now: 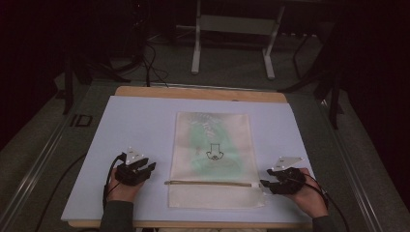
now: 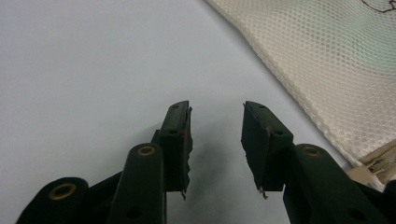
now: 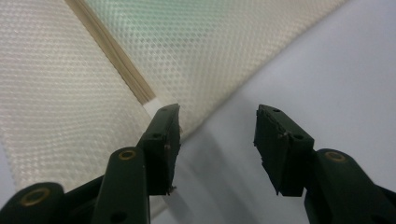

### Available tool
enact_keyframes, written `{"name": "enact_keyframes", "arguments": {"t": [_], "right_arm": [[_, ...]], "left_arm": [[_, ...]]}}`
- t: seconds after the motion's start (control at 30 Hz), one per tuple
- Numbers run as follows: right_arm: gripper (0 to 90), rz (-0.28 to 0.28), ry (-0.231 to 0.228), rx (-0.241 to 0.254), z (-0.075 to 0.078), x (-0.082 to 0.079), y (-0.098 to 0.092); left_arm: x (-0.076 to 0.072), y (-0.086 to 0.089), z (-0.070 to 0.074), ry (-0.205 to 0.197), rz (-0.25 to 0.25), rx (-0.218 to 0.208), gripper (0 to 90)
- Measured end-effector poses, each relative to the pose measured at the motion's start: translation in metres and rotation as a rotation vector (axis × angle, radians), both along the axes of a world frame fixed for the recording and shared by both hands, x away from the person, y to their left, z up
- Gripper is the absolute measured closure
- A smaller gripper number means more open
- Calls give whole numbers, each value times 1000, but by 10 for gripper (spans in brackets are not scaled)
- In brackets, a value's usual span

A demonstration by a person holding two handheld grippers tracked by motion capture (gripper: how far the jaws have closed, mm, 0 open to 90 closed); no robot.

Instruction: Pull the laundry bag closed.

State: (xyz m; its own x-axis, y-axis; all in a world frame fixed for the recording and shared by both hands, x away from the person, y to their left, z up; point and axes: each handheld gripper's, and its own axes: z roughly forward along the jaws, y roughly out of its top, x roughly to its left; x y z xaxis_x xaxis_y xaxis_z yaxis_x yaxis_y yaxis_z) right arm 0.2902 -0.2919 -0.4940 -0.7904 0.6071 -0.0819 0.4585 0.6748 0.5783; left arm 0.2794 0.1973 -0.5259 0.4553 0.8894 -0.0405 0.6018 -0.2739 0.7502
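Note:
A cream mesh bag (image 1: 212, 159) lies flat in the middle of the white mat (image 1: 130, 130), with something pale green inside and a small black mark on top. A tan zipper (image 1: 208, 182) runs across its lower part. My left gripper (image 1: 149, 167) rests on the mat just left of the bag, jaws open and nothing between them (image 2: 215, 111); the mesh bag (image 2: 327, 65) lies to its right. My right gripper (image 1: 265, 185) sits at the zipper's right end, open and empty (image 3: 218, 113), its left jaw over the bag's edge (image 3: 56, 93) near the zipper (image 3: 112, 56).
The mat lies on a wooden board (image 1: 198, 93) on a grey table. Behind it stand a white frame's legs (image 1: 196, 53), and cables (image 1: 150, 67) trail over the floor. Bare mat lies to the left and right of the bag.

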Motion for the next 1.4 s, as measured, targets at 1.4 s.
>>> {"name": "enact_keyframes", "arguments": {"t": [1.4], "right_arm": [[536, 156, 8, -70, 8, 5, 47]], "left_arm": [[-3, -5, 0, -9, -24, 20, 619]]}}
